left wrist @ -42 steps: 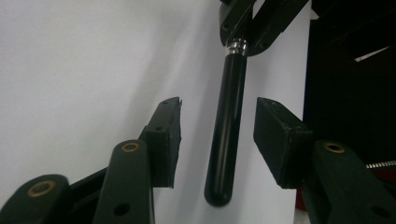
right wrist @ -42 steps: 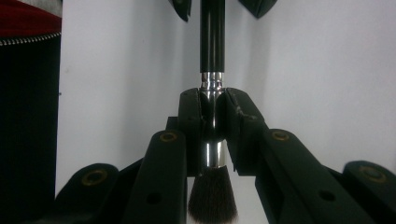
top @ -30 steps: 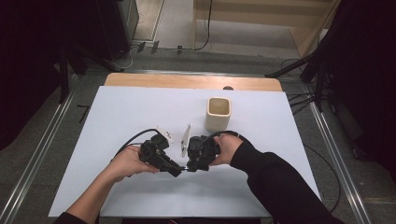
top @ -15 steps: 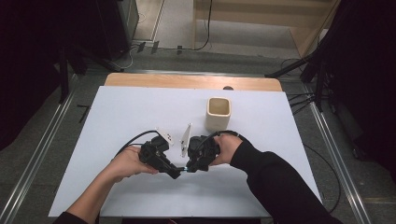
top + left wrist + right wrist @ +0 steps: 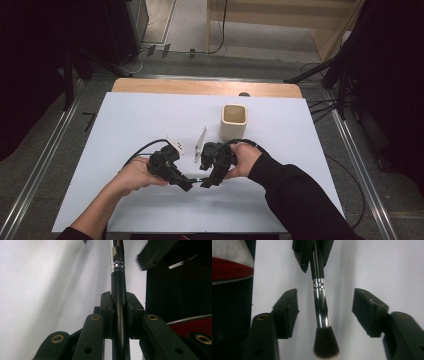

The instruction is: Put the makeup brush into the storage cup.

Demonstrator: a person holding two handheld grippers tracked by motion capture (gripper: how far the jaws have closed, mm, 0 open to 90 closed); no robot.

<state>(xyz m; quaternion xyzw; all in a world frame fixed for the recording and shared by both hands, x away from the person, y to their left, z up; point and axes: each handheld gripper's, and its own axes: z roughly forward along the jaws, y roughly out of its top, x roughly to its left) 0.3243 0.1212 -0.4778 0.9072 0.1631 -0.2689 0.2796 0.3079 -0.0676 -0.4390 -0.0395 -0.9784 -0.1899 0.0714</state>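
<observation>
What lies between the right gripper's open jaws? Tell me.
The brush, its silver ferrule and bristles clear of both pads, seen in the right gripper view; the left gripper clamps its handle.

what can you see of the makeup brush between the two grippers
The makeup brush has a slim glossy black handle, a shiny chrome ferrule and a tuft of dark bristles with paler tips. The left gripper is shut on the handle, holding it just above the white table. The right gripper has just been opening: its pads stand apart either side of the ferrule, not touching it.
</observation>
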